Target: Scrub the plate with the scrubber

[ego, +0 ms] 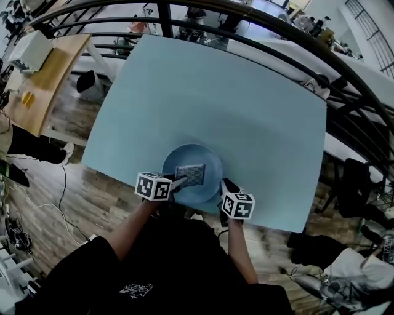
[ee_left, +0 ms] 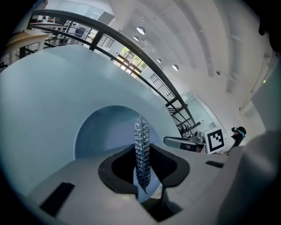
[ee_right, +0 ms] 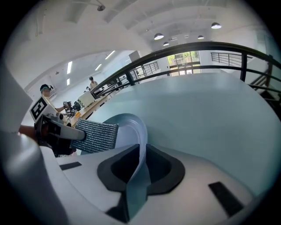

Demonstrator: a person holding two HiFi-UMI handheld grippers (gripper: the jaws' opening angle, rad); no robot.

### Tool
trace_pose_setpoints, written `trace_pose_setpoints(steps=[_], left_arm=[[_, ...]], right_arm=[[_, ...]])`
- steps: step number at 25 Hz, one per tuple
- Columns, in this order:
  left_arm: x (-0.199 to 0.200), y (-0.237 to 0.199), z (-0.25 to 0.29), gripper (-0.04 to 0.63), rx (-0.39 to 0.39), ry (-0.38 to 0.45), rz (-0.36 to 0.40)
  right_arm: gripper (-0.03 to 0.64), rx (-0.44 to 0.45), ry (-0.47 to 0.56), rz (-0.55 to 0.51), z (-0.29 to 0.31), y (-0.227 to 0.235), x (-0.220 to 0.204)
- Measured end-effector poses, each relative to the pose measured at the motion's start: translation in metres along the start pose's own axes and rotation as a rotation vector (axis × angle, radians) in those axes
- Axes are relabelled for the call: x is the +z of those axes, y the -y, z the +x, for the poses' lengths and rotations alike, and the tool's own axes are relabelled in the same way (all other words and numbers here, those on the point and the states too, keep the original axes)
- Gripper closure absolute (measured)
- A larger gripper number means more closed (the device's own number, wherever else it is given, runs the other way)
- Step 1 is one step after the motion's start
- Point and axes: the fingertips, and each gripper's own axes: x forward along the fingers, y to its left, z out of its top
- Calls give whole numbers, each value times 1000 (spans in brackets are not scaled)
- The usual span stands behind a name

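Note:
A pale blue plate (ego: 203, 160) rests near the front edge of the light blue table (ego: 246, 98). My left gripper (ego: 180, 181) is shut on a flat silvery mesh scrubber (ego: 189, 175), which lies over the plate's middle. Seen from the left gripper view, the scrubber (ee_left: 142, 151) stands edge-on between the jaws, above the plate (ee_left: 103, 129). My right gripper (ego: 226, 186) is shut on the plate's right rim. In the right gripper view the plate rim (ee_right: 141, 145) runs between the jaws, with the scrubber (ee_right: 96, 136) to the left.
The table's front edge (ego: 184, 200) runs just below the plate, with wooden floor beyond it. A dark railing (ego: 265, 18) curves round the table's far side. A wooden desk (ego: 43, 80) stands at the far left.

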Motion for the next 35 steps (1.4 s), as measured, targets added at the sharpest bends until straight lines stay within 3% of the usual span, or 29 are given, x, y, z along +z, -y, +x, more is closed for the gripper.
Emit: trace_pose_setpoints(steps=[2,3,17,26,35], left_arm=[[-1,-1,6,503,-13,-29,-4],[-2,-2,9,503,-20,-43,-7],[-6,1,41,503,-109,-199,-18],[-9,1,52,503,-133,-228,-79],[-11,3,64,503,-136,-262,-88]], right_arm=[[529,-14,-14,11,4,4,-1],[528,-17,-21,17,6,4,-1],[538,-38,-50,135,30,13,-6],[551,-52,-52,170,36,15,-10],[577,-58,-55,193,38,20,-9]])
